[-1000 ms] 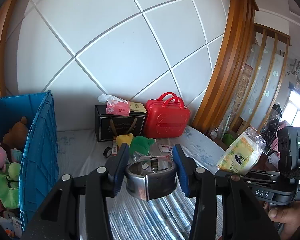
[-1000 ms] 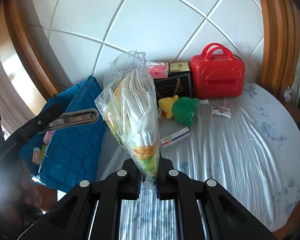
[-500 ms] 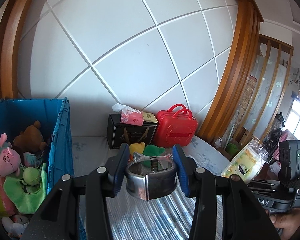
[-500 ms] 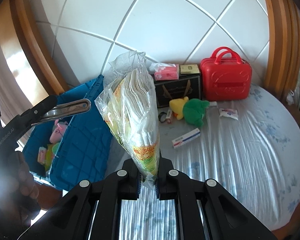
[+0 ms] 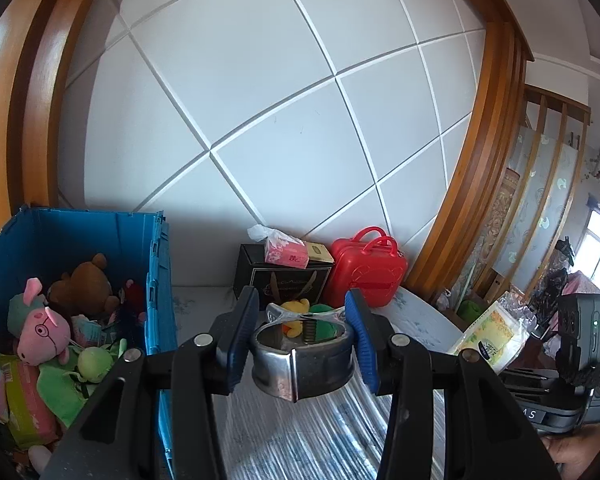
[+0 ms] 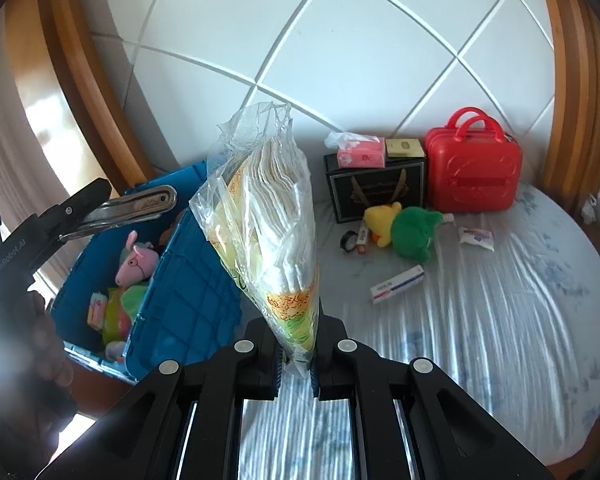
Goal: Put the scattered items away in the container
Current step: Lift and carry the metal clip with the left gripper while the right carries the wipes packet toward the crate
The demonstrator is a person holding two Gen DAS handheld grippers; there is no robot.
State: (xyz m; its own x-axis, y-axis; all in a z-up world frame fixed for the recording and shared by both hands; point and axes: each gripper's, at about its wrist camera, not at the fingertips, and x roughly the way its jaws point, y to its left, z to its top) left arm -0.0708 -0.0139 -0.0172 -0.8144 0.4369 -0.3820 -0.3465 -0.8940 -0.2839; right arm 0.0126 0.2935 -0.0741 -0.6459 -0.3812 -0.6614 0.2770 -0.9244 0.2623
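Observation:
My left gripper [image 5: 302, 344] is shut on a pair of metal spring snips [image 5: 304, 364], held level above the bed beside the blue crate [image 5: 88, 216]. In the right wrist view the snips [image 6: 140, 204] hang over the crate's [image 6: 188, 288] open top. My right gripper [image 6: 296, 364] is shut on the lower end of a clear plastic bag of white napkins [image 6: 276, 216], which stands upright just right of the crate. In the left wrist view the bag [image 5: 488, 332] shows at the far right. Plush toys [image 5: 44, 328] and packets fill the crate.
On the bed lie a green and yellow plush [image 6: 408, 232], a long white box [image 6: 398, 284], a small white packet [image 6: 476, 236] and a black tape roll [image 6: 349, 240]. A red case [image 6: 472, 172] and a black box [image 6: 374, 188] with a pink tissue pack [image 6: 360, 156] stand by the headboard.
Both grippers have moved left toward the blue crate with their loads still held. More of the crate's inside shows in both views.

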